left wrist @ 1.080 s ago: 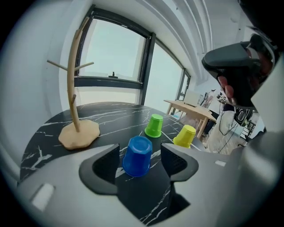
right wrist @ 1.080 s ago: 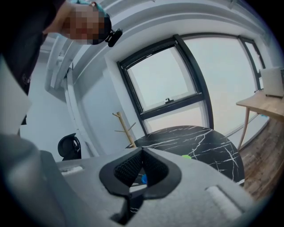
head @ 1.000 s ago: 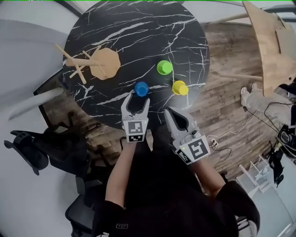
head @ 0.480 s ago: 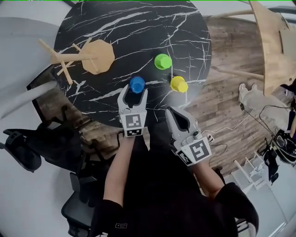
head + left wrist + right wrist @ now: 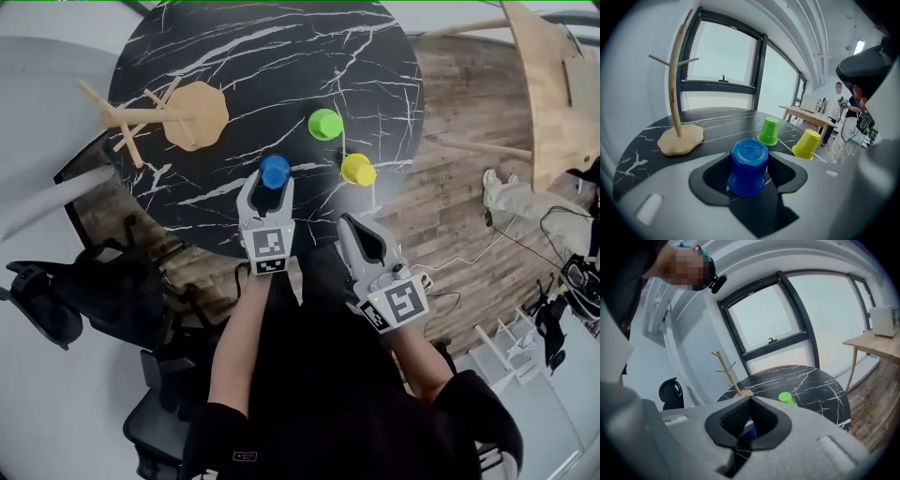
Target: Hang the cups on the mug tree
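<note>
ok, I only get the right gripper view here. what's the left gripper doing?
Observer: The left gripper straddles the upside-down blue plastic cup on the black marble table. Its jaws have just been closing, and I can't tell whether the pads press yet.
Operator: any cup I'm missing?
Observer: An upside-down yellow plastic cup stands to the blue cup's right, apart from it, near the table's edge.

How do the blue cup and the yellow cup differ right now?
One is blue, the other yellow. The blue cup sits between the left gripper's jaws, which have just been closing around it; the yellow cup stands free, to its right. Both are upside down on the table.
</note>
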Action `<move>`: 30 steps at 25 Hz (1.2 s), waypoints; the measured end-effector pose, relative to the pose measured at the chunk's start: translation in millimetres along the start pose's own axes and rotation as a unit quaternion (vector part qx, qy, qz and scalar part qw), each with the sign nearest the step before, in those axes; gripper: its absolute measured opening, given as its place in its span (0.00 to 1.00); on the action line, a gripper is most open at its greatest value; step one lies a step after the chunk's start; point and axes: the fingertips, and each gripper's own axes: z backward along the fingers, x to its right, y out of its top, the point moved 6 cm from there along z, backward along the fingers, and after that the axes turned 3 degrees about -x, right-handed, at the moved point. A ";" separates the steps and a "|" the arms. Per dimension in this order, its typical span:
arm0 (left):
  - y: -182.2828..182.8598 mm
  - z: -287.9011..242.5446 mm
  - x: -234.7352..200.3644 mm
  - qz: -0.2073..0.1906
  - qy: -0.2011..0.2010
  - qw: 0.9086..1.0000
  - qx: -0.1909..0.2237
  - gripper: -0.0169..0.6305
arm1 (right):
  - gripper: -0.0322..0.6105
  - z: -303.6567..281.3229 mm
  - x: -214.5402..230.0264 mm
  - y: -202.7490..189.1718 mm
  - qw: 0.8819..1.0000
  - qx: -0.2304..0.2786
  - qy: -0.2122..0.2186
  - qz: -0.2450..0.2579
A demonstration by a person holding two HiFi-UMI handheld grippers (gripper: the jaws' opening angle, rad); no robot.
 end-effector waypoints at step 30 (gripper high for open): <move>79.1 182.7 -4.1 0.014 0.038 0.998 0.052 0.40 | 0.05 30.7 -58.9 46.2 0.997 0.049 0.034 0.058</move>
